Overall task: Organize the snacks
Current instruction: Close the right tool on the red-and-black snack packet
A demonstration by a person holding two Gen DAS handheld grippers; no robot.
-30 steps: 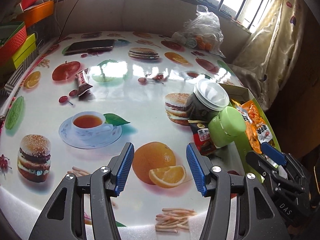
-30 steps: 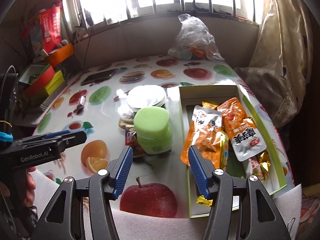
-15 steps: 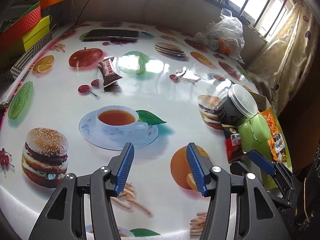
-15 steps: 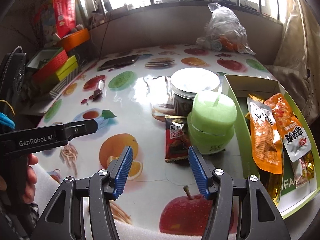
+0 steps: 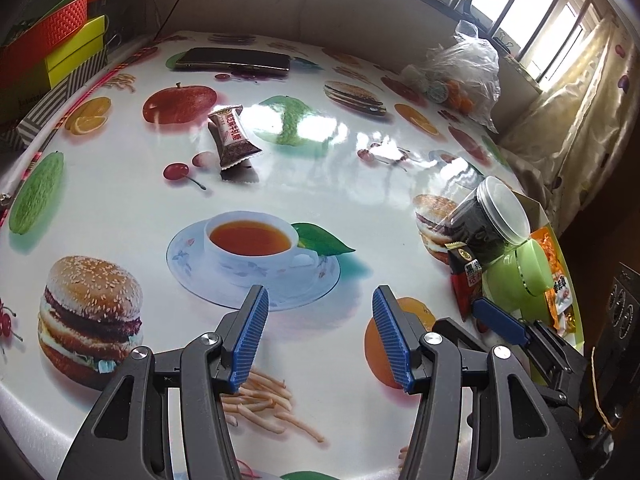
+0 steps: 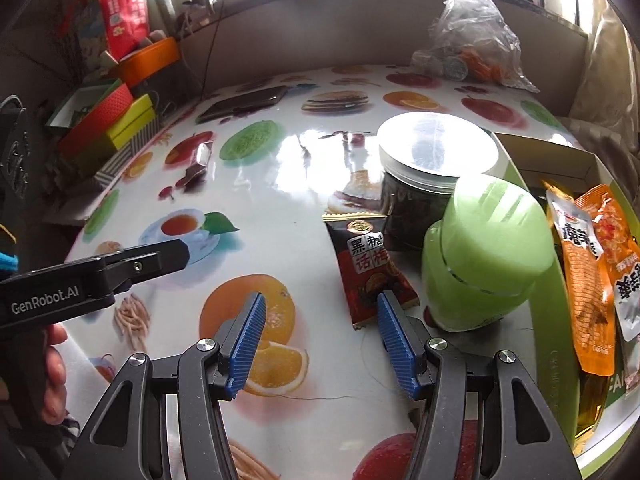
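Note:
My left gripper [image 5: 318, 326] is open and empty over the table, facing a small brown wrapped snack [image 5: 232, 139] lying far ahead to the left. My right gripper [image 6: 320, 326] is open and empty, just short of a dark red snack packet [image 6: 366, 264] that lies flat beside a green lidded container [image 6: 486, 256] and a dark jar with a clear lid [image 6: 430, 176]. The green box [image 6: 560, 292] at right holds orange snack packets [image 6: 592, 272]. The packet [image 5: 466, 276], green container [image 5: 516, 276] and jar [image 5: 488, 220] also show at the right of the left wrist view.
A dark phone [image 5: 236, 59] lies at the far side of the table. A clear plastic bag of items [image 5: 460, 76] sits at the far right. Coloured boxes [image 5: 52, 52] are stacked past the left edge. The tablecloth [image 5: 360, 196] is printed with food pictures.
Both grippers have swung left and moved forward over the table. The brown wrapped snack and the dark red packet look nearer. The box has slid toward the right edge of both views.

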